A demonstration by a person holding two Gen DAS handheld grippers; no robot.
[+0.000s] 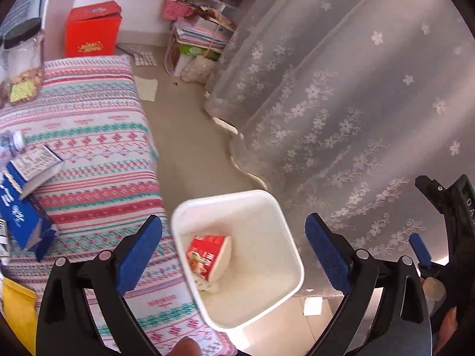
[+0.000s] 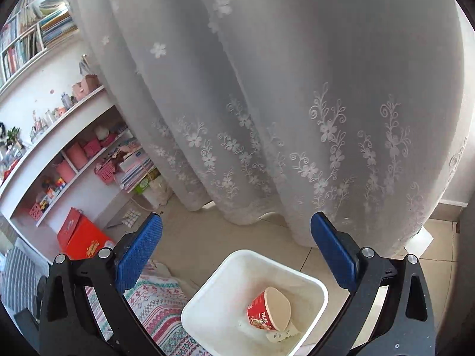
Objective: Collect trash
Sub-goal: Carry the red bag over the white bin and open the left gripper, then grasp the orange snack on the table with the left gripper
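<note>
A white square bin [image 1: 222,197] stands on the floor between the bed and the curtain. In it lies a red instant-noodle cup [image 1: 207,255] on its side, on some crumpled white paper [image 1: 207,286]. My left gripper [image 1: 234,252] hangs open above the bin with nothing between its blue pads. The right gripper [image 2: 236,252] is open too and empty, over the same bin [image 2: 285,267] and cup [image 2: 258,311]. On the bed lie blue cartons [image 1: 20,207], a small printed box [image 1: 35,160], a plastic bottle [image 1: 13,142] and a yellow packet [image 1: 16,308].
A striped bedspread [image 1: 98,148] covers the bed at the left. A lace curtain [image 1: 341,103] hangs at the right, down to the tiled floor. Further back are a red box [image 1: 92,29], white shelves [image 2: 59,136], stacked papers [image 1: 199,35] and a scrap of paper on the floor [image 1: 313,305].
</note>
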